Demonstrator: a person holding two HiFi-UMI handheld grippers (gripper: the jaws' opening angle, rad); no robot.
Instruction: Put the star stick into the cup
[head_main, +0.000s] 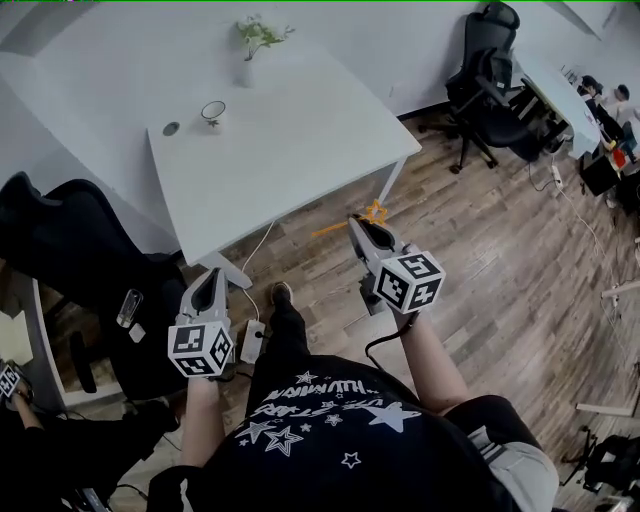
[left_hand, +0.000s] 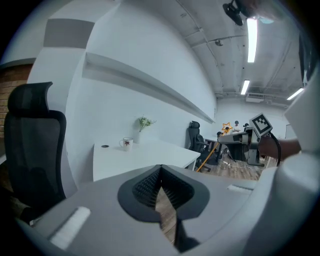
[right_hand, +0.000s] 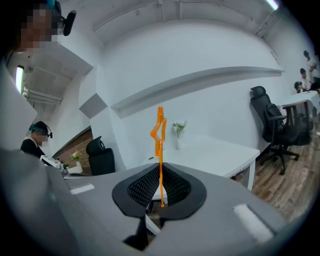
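Note:
The orange star stick (head_main: 352, 223) is pinched in my right gripper (head_main: 360, 226), which is shut on its shaft. I hold it over the wooden floor just off the near edge of the white table (head_main: 300, 140). In the right gripper view the stick (right_hand: 160, 145) stands upright out of the gripper (right_hand: 161, 187), star end up. The white cup (head_main: 212, 110) stands near the table's far left corner; the left gripper view shows the cup (left_hand: 127, 144) too. My left gripper (head_main: 208, 282) is shut on nothing, low beside the table's left corner, its gripper (left_hand: 161, 172) pads meeting.
A vase with a green sprig (head_main: 247, 60) stands behind the cup, and a small dark disc (head_main: 171, 128) lies to its left. A black office chair (head_main: 70, 250) stands at the left. More black chairs (head_main: 490, 80) and a desk (head_main: 560, 95) stand far right. A power strip (head_main: 252, 340) lies on the floor.

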